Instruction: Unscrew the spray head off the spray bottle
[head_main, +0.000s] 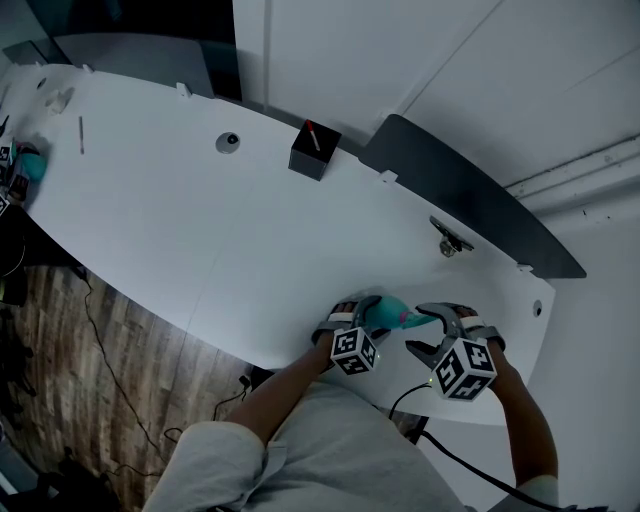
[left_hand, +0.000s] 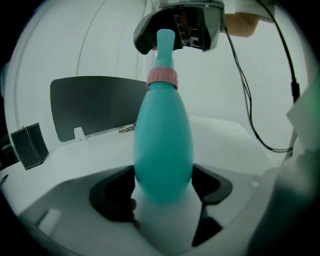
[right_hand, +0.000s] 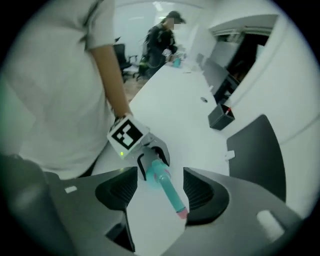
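- One teal spray bottle (left_hand: 162, 140) and two grippers, over the near right end of the white table (head_main: 250, 230)
- Left gripper (left_hand: 162, 192) is clamped on the bottle's body
- Right gripper (right_hand: 160, 192) has its jaws apart; the bottle's pink collar (right_hand: 183, 212) lies between them, ungripped

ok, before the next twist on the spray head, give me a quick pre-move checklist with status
1. Hold of the left gripper on the spray bottle: ok, jaws closed on its lower body.
2. The spray head sits between the jaws of the right gripper: ok.
3. Right jaws gripping the head: not ok, they stand apart around it and are not pressing on it.
4. The pink collar is on the bottle neck, head not yet off: ok.
5. How far the thread is loosened: cannot tell.
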